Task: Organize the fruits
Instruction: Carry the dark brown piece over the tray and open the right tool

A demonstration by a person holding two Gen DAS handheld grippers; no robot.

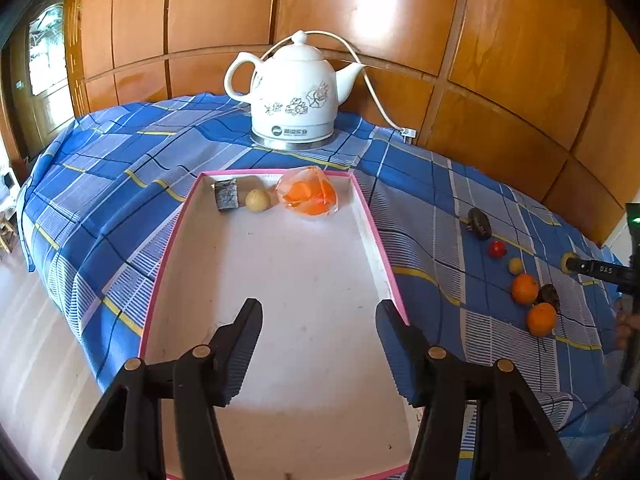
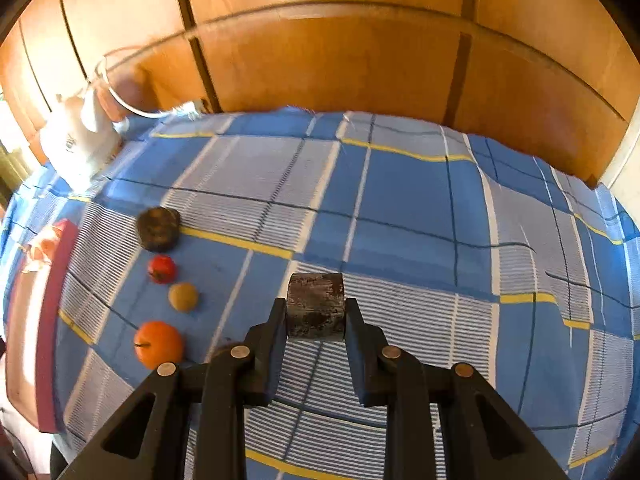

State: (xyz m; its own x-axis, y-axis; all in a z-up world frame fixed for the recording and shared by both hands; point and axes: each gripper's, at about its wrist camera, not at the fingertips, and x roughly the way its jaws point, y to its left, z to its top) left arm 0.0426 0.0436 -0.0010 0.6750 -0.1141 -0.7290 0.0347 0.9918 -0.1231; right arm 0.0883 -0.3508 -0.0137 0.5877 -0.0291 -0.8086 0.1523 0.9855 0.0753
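Left gripper (image 1: 319,312): both black fingers stand wide apart with nothing between them, poised above the near half of the shallow white cardboard tray with a pink rim (image 1: 370,216).

Right gripper (image 2: 316,312): fingers closed against the two sides of a dark, mottled, block-shaped piece (image 2: 316,306), clamped at the fingertips above the blue, white and yellow checked cloth (image 2: 400,208). Whether the block touches the cloth cannot be determined.

Tray contents, all at the far end: a grey-black block (image 1: 227,195), a small round tan fruit (image 1: 257,200) just beside it, and a clear plastic bag holding orange pieces (image 1: 310,197) to the right.

Fruit on the cloth, right of the tray, in a rough line running toward the viewer in the left wrist view: a dark brown lump (image 1: 479,223), a small red fruit (image 1: 497,249), a small yellow-tan fruit (image 1: 515,266), an orange (image 1: 524,289), a second dark lump (image 1: 549,296) close beside that orange, and a second orange (image 1: 541,319). A further pale round item at the right edge is partly hidden behind the other gripper; its kind cannot be told.

A white ceramic electric kettle with a floral print (image 1: 294,92) stands on the cloth beyond the tray, its white cord (image 1: 370,84) trailing right. Wooden panelling (image 1: 520,40) backs the scene.
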